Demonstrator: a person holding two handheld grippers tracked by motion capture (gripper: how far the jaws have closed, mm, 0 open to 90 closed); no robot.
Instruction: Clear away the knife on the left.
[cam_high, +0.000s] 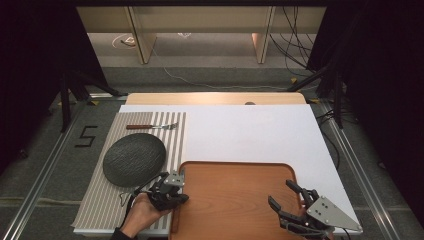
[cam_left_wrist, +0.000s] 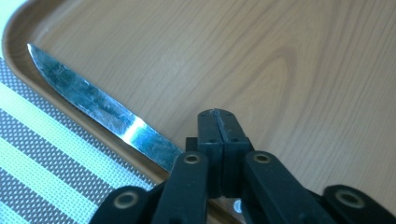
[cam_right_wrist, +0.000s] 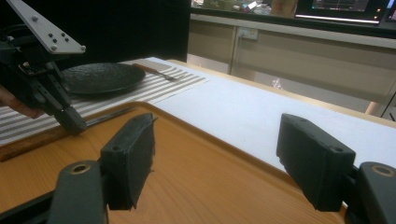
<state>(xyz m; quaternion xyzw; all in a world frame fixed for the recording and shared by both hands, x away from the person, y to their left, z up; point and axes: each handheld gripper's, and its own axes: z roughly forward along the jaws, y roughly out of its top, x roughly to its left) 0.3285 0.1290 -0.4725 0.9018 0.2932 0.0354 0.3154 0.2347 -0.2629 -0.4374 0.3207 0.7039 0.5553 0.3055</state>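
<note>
Grey carpeted floor (cam_high: 210, 75) with cables (cam_high: 295, 50) beneath pale wooden desks (cam_high: 200, 20), black curtains (cam_high: 30, 75) flanking.

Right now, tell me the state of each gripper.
Left gripper: closed on the knife at the wooden tray's edge.
Right gripper: open, holding nothing, above the tray.

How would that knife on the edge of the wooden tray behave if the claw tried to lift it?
The knife looks like stiff metal, so it probably won't bend. Its shiny, thin blade seems slippery and may twist between the pads. It lies flat along the tray's rim, so it likely won't roll, but getting under it could be awkward.
</note>
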